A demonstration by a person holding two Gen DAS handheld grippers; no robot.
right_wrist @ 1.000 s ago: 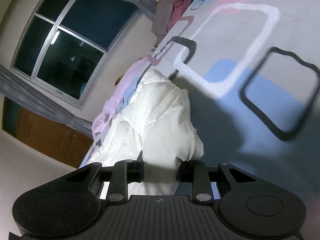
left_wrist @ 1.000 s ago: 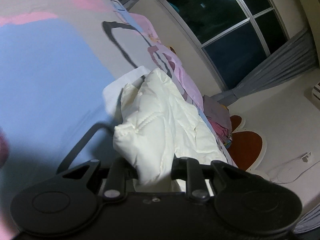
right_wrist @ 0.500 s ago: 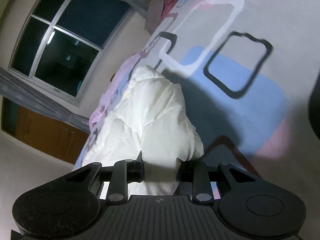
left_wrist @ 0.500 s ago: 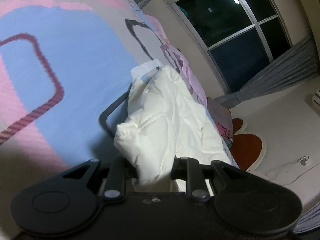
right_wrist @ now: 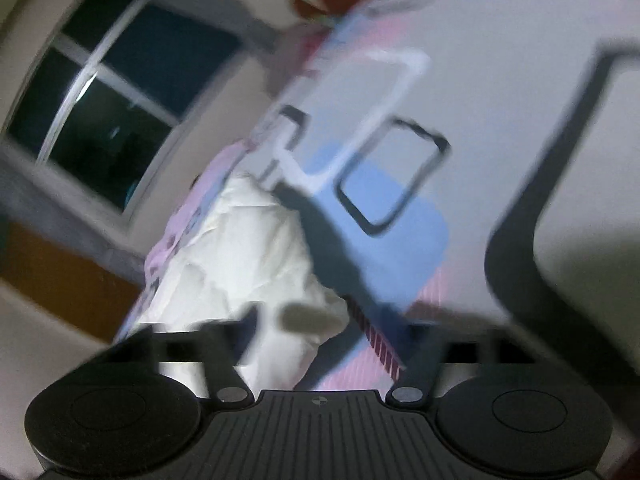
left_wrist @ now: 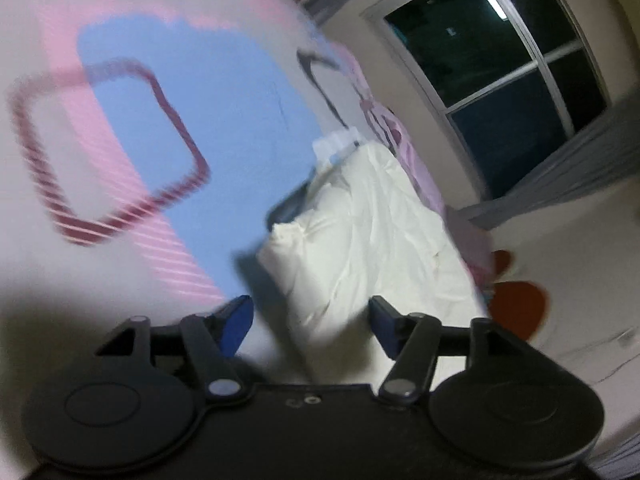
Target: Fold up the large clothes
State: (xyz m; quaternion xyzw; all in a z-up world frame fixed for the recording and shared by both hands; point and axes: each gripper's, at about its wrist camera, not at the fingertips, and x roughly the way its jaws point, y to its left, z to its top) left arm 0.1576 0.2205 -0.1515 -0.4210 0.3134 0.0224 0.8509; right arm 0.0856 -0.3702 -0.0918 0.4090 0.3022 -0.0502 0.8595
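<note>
Bedsheet, patterned blue, pink and grey, fills my views; dark window beyond. White puffy jacket lies bunched on it near the far edge. My left gripper is opening, pads clear of the jacket end between them. Right gripper opening too, blurred, jacket corner between the jaws.

Garment: your white padded jacket lies on the bed, below the window.
Left gripper: your jaws are opening, pads clear of the jacket's near edge.
</note>
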